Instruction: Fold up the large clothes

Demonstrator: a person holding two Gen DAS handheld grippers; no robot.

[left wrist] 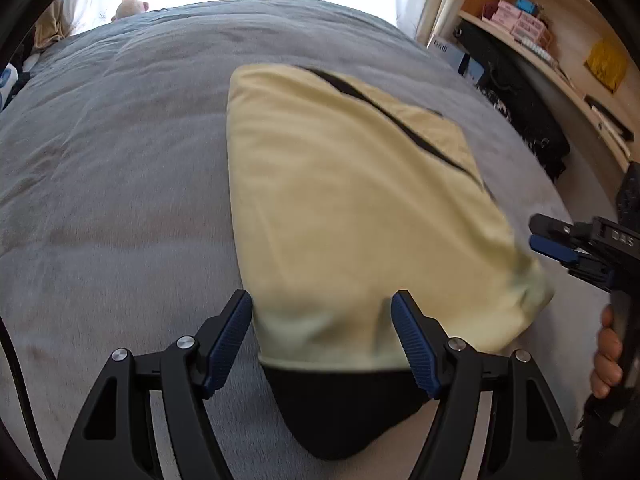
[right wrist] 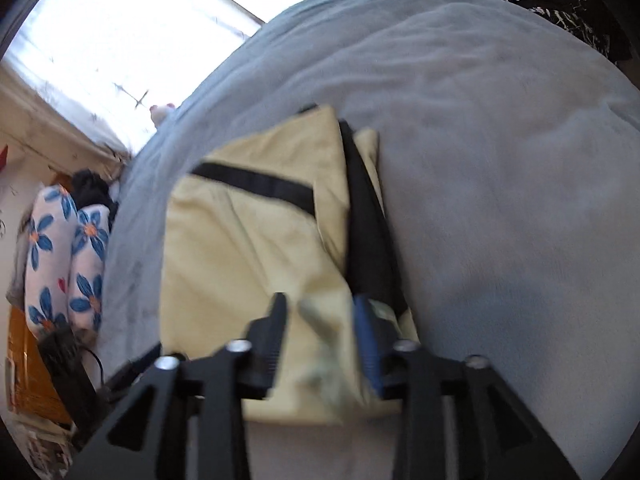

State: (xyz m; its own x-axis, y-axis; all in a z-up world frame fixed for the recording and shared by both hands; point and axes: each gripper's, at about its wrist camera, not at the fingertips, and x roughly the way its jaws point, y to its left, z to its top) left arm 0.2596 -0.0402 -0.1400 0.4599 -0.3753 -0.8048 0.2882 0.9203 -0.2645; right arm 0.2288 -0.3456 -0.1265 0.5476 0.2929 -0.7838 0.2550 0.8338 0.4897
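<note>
Left wrist view: a wide bed (left wrist: 120, 160) under a grey blanket fills the scene, and the pale yellow garment (left wrist: 340, 208) with black trim lies folded on it, toward the bed's right side and near edge. Wooden shelves (left wrist: 560, 40) with pink boxes stand beyond the bed at right. The left gripper (left wrist: 322, 340) hangs just above the garment's near end, angled forward and down, its blue-padded fingers (left wrist: 230, 344) spread wide on either side of the cloth without clamping it. The right gripper (left wrist: 554, 242) reaches in from the right edge, a hand (left wrist: 608, 360) on its grip; its fingers sit close together, apart from the garment. In the blurred right wrist view, that gripper (right wrist: 320, 336) has a narrow gap above the garment's near edge.
</note>
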